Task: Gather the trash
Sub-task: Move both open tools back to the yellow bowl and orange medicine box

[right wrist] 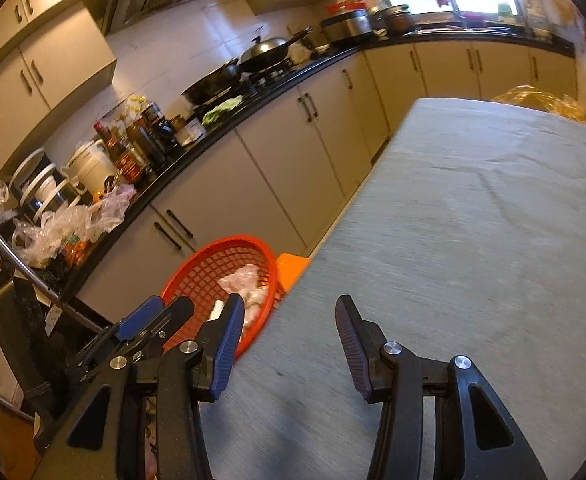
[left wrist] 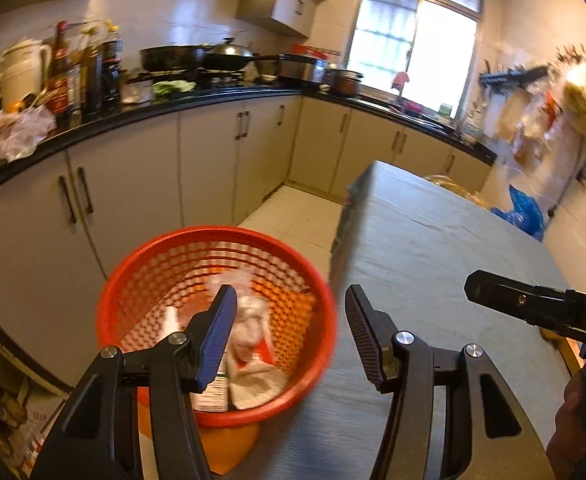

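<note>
- Left gripper (left wrist: 291,326): its fingers stood spread wide with nothing between them, at the bottom centre of the left wrist view. The blue-padded finger (left wrist: 217,336) lay over the basket mouth and the other over the table edge. In the right wrist view the same gripper (right wrist: 153,316) showed at lower left, beside the basket.
- Right gripper (right wrist: 289,334): likewise spread and holding nothing, poised above the grey tablecloth (right wrist: 473,240) at the bottom centre of its own view. In the left wrist view only part of its black body (left wrist: 533,304) entered from the right edge.
- Red plastic basket (left wrist: 141,280): a perforated round bin at lower left of centre, just beside the table's near corner, resting on something orange (left wrist: 229,448) beneath it.
- Trash (left wrist: 249,340): crumpled pale wrappers, a small printed carton (left wrist: 213,392) and a white tube-like item (left wrist: 172,322) lay inside the basket; motion blur hid finer detail. The right wrist view showed the same heap (right wrist: 241,280) through the basket's mouth.
- Table (left wrist: 433,248): cloth-covered, filling the right half of both views.
- Background: a black countertop (left wrist: 213,98) along the upper left carried bottles (left wrist: 85,68), a white kettle (left wrist: 21,68), woks (left wrist: 197,58) and crumpled plastic bags (left wrist: 17,132); a bright window (left wrist: 413,44) stood at upper right.
</note>
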A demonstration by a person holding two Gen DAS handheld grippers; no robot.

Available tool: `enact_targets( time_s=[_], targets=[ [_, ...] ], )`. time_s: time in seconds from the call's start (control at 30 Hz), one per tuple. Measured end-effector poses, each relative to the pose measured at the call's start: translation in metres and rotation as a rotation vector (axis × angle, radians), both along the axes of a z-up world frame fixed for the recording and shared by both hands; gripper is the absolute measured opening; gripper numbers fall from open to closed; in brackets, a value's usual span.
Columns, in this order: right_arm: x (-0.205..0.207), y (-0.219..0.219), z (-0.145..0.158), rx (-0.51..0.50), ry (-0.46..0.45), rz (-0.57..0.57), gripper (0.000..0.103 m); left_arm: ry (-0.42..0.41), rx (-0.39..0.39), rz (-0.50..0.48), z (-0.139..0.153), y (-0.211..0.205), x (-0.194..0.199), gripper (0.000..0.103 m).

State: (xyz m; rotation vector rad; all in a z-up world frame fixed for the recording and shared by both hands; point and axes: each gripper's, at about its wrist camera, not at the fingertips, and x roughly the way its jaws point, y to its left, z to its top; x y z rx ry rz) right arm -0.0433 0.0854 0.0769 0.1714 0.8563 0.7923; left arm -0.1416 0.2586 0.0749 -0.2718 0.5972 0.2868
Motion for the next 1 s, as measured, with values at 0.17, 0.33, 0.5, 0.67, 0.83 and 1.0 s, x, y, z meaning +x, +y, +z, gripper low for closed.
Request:
enact_targets(
  time_s=[0.17, 0.33, 0.5, 0.67, 0.83, 1.0],
  targets=[
    [-0.003, -0.048, -0.004, 0.025, 0.011, -0.06, 0.051, 0.012, 0.03, -0.068, 0.003, -0.038, 0.01, 0.055],
    [-0.006, -0.104, -0.011, 0.047, 0.029, -0.13, 0.051, 0.035, 0.058, -0.142, 0.002, -0.079, 0.02, 0.056],
    [-0.014, -0.16, -0.018, 0.05, 0.032, -0.216, 0.051, 0.06, 0.099, -0.217, -0.001, -0.122, 0.028, 0.058],
    [-0.016, -0.211, -0.023, 0.064, 0.034, -0.296, 0.053, 0.087, 0.128, -0.3, -0.004, -0.163, 0.035, 0.058],
    [-0.014, -0.274, -0.029, 0.067, 0.035, -0.438, 0.059, 0.128, 0.142, -0.401, -0.008, -0.204, 0.045, 0.059],
    [-0.01, -0.314, -0.034, -0.038, 0.014, -0.575, 0.066, 0.162, 0.148, -0.495, -0.008, -0.238, 0.062, 0.059]
  ],
)
